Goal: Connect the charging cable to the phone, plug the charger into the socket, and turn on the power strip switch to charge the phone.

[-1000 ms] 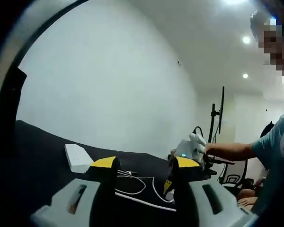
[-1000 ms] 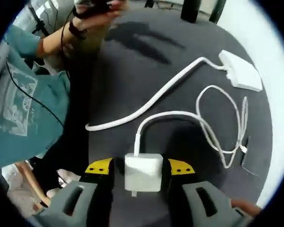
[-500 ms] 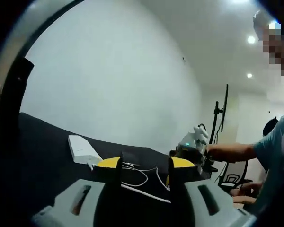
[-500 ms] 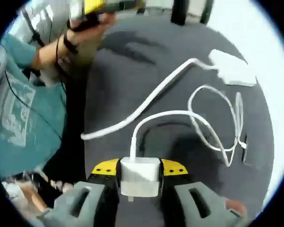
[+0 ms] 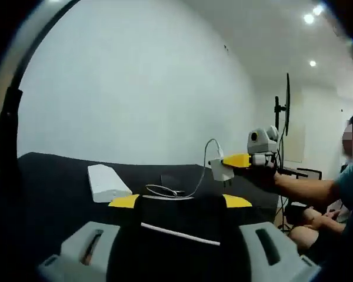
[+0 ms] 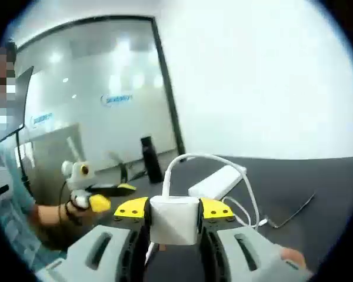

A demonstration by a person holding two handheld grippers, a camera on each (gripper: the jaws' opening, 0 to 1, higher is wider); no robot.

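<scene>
My right gripper [image 6: 175,210] is shut on the white charger block [image 6: 175,222], held up above the black table. The thin white cable [image 6: 185,160] arches from the block down toward the white power strip [image 6: 217,182]. In the left gripper view the right gripper [image 5: 247,160] comes in from the right with the charger [image 5: 221,170] in the air and its cable [image 5: 165,191] trailing to the table. The power strip [image 5: 107,182] lies at the left. My left gripper [image 5: 181,201] is open, low over the table, holding nothing. A thin dark flat shape [image 6: 294,210] by the cable's end may be the phone.
The strip's thick white cord [image 5: 179,234] runs across the black table [image 5: 53,188] in front of my left jaws. A black bottle [image 6: 152,160] stands at the far edge. A person's hand [image 6: 65,214] holds the left gripper [image 6: 85,182]. A stand [image 5: 280,126] rises at the right.
My right gripper has lifted the charger off the table and tilted up to look level across it. The left gripper stays open and low, and its view has shifted slightly.
</scene>
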